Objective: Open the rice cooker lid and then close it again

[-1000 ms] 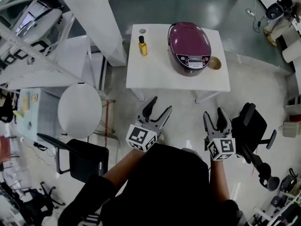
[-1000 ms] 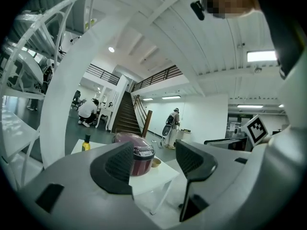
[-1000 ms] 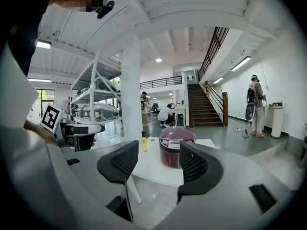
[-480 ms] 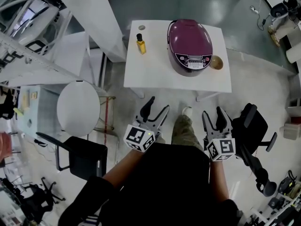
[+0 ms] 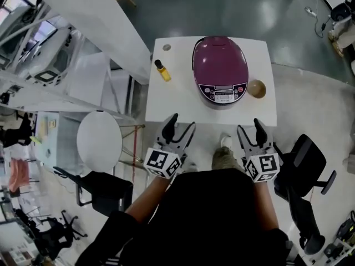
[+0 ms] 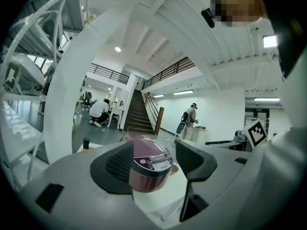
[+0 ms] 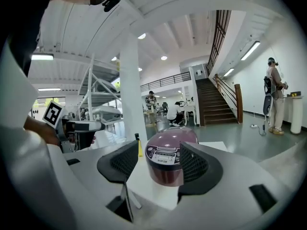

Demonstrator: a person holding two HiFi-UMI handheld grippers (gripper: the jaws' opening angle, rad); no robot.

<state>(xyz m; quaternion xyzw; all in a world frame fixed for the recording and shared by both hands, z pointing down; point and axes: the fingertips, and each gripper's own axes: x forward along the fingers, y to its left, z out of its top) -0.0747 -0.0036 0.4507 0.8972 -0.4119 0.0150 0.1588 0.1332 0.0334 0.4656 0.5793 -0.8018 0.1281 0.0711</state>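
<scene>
A maroon rice cooker [image 5: 221,70] with its lid shut stands on a small white table [image 5: 172,101], its control panel facing me. My left gripper [image 5: 179,124] hovers open at the table's near edge, left of the cooker. My right gripper [image 5: 250,127] is open too, near the front right corner. Neither touches the cooker. Between the open jaws of the left gripper view I see the cooker [image 6: 149,166]. It also shows between the jaws in the right gripper view as the same cooker [image 7: 169,162], still some way off.
A small yellow bottle [image 5: 162,70] stands on the table's left part, and a wooden bowl [image 5: 256,88] sits right of the cooker. A round white stool [image 5: 99,141] and black chairs [image 5: 304,165] flank me. White shelving [image 5: 66,49] runs along the left.
I have stepped closer to the table. Both grippers moved forward from over the floor to the table's near edge. They stayed open.
</scene>
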